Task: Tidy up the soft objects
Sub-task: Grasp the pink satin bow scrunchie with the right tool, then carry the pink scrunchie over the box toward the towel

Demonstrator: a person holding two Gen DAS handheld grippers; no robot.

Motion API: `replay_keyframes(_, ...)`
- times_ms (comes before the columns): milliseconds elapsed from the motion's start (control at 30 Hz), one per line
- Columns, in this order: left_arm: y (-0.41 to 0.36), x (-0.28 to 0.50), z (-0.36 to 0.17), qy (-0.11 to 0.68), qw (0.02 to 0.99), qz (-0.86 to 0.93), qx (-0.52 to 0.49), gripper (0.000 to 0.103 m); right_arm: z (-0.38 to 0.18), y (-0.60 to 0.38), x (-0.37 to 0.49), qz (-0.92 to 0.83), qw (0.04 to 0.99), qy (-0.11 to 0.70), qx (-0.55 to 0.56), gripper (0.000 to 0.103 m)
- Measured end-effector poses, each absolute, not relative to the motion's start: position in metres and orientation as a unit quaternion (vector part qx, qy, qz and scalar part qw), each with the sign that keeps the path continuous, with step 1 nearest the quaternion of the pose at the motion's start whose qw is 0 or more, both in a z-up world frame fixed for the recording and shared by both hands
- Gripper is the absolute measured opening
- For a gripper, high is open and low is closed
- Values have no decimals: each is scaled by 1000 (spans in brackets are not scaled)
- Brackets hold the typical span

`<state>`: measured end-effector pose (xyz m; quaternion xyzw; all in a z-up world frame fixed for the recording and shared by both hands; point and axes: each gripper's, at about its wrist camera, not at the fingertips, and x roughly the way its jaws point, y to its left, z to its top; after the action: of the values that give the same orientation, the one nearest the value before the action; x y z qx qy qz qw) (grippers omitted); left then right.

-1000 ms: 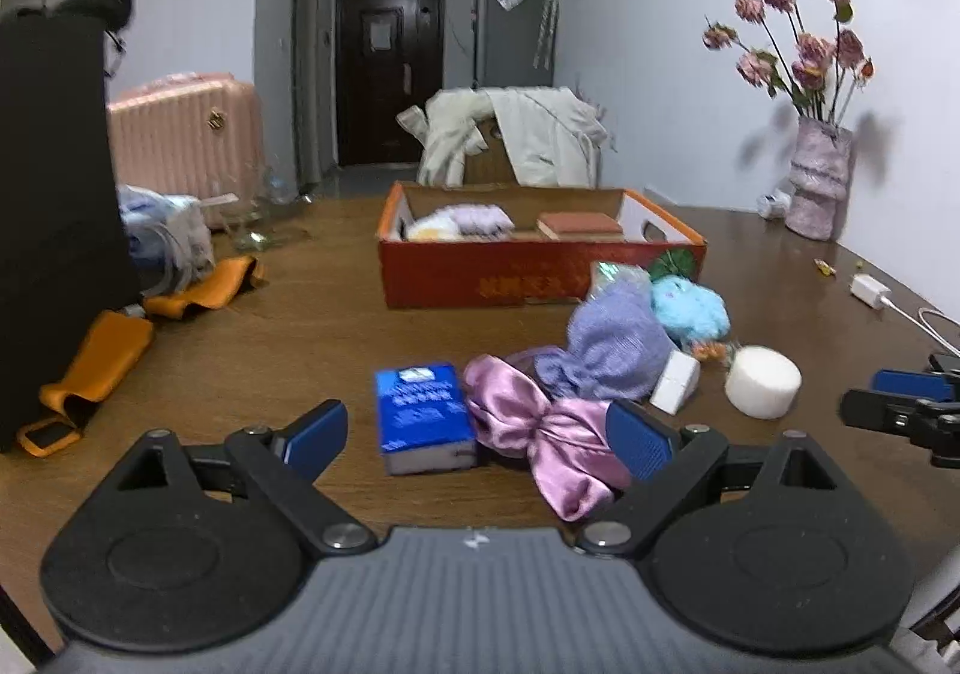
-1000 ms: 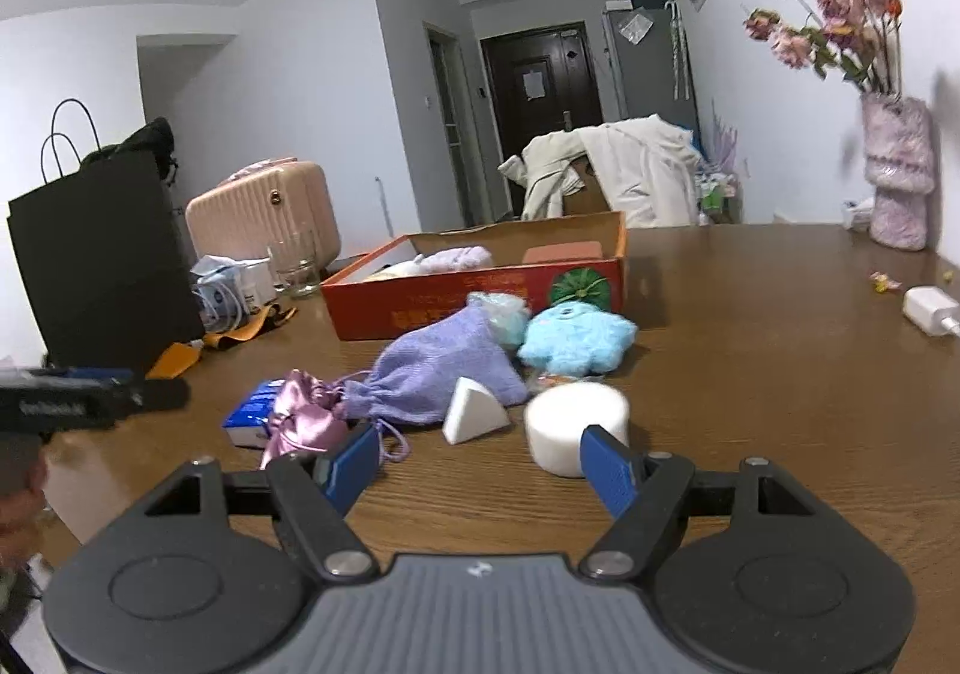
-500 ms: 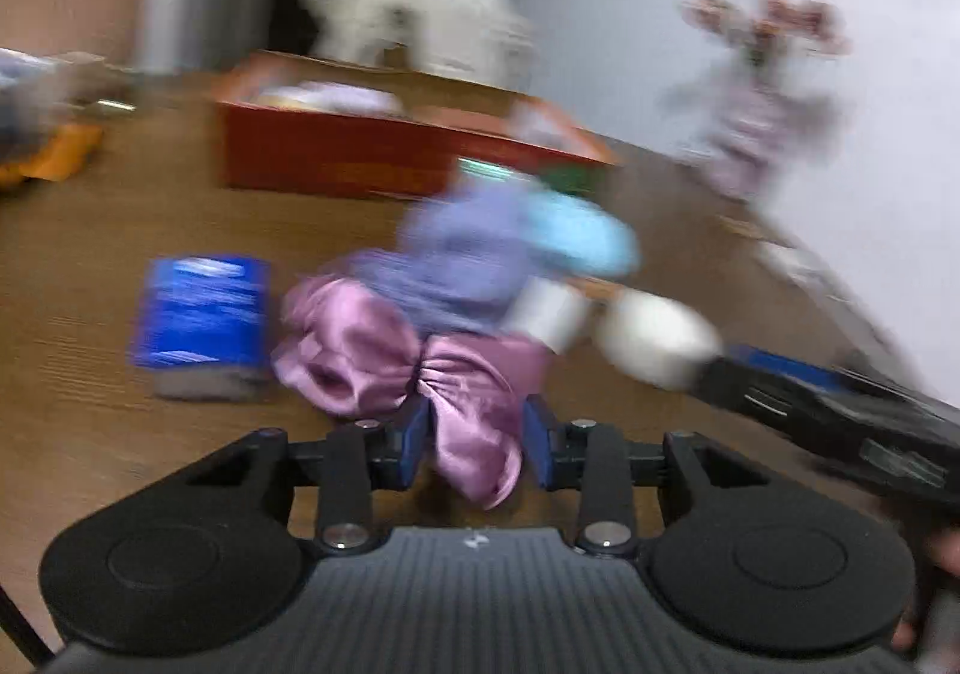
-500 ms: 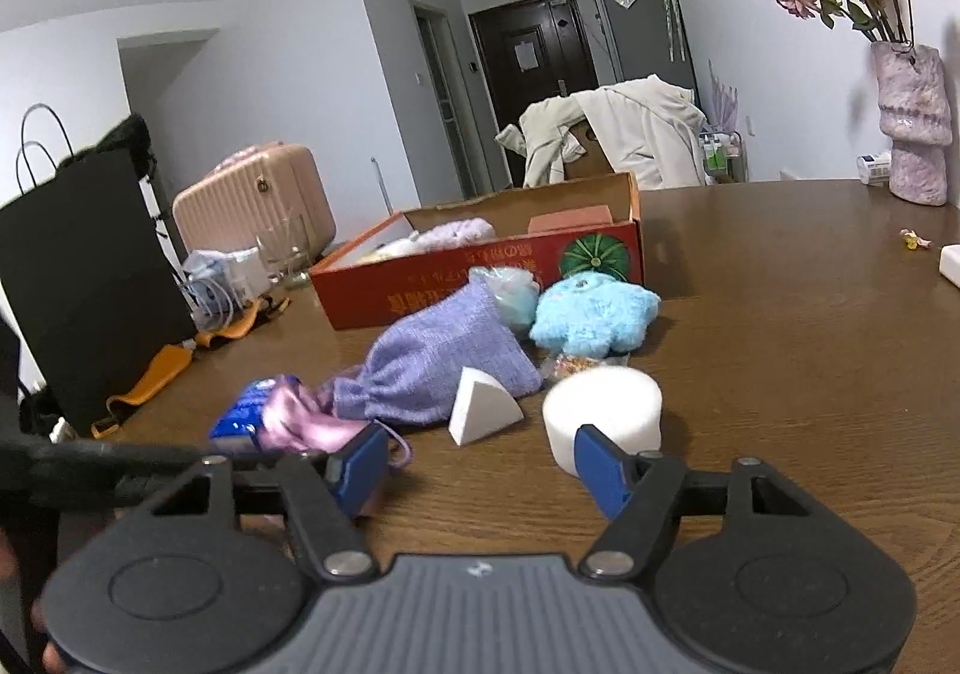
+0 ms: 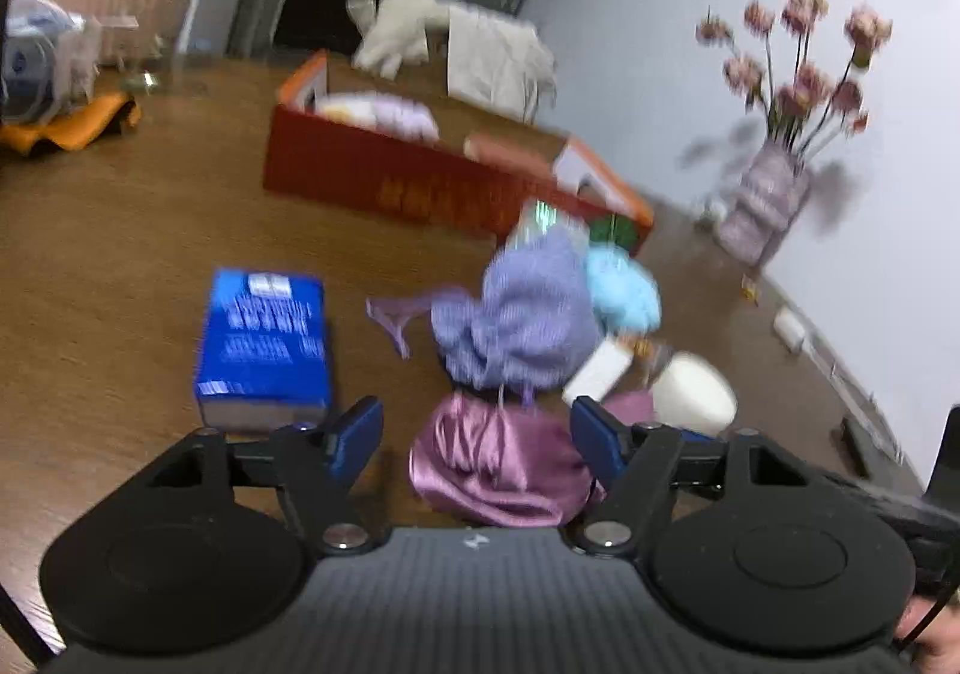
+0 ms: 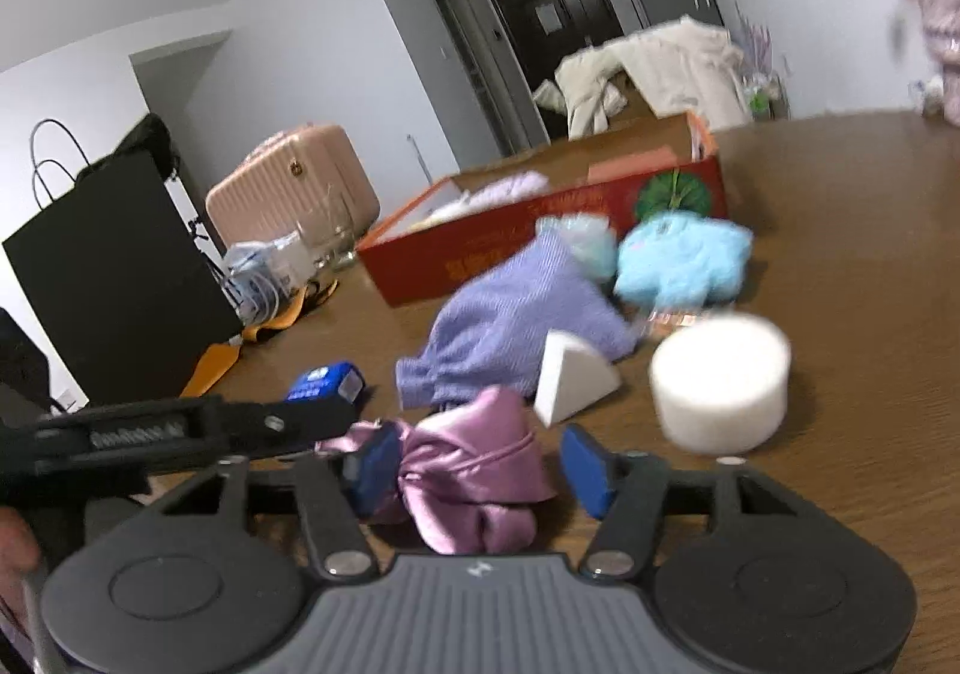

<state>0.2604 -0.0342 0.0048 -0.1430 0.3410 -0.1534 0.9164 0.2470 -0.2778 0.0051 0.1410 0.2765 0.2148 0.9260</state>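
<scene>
A pink satin pouch lies on the wooden table between the open jaws of my left gripper. It also sits between the open jaws of my right gripper, where the pouch looks bunched. Beyond it lie a lilac knit bag, a white wedge sponge, a white round sponge and a light blue plush. A blue tissue pack lies to the left. The red box holds several soft items.
A vase of dried flowers stands at the right by the wall. A black bag, orange straps and a glass sit at the left. A white charger lies near the table's right edge.
My left gripper shut on the pink pouch half a second ago and has opened again. My right gripper has moved left and forward, and its jaws now flank the pouch.
</scene>
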Motion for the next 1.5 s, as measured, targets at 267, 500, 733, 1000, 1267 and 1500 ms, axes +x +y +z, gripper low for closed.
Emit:
replay_keyframes(267, -41, 230, 1, 345, 908, -195, -138, 24, -3, -274, 224, 229, 920, 283, 147, 19)
replay_keyframes(500, -50, 189, 10, 341, 908, -211, -122, 20, 0, -281, 181, 230, 921, 274, 153, 14)
replay_keyframes(733, -52, 204, 57, 293, 918, -241, -119, 20, 42, -291, 183, 244, 932, 225, 147, 13)
replay_keyframes(1000, -57, 364, 132, 272, 925, -244, -106, 20, 136, -297, 332, 259, 938, 198, 119, 12)
replay_keyframes(1267, -56, 547, 106, 363, 904, -179, -141, 20, 134, -270, 536, 211, 925, 295, 117, 11)
replay_keyframes(1500, -58, 615, 56, 410, 898, -111, -116, 21, 85, -239, 636, 186, 908, 363, 91, 11)
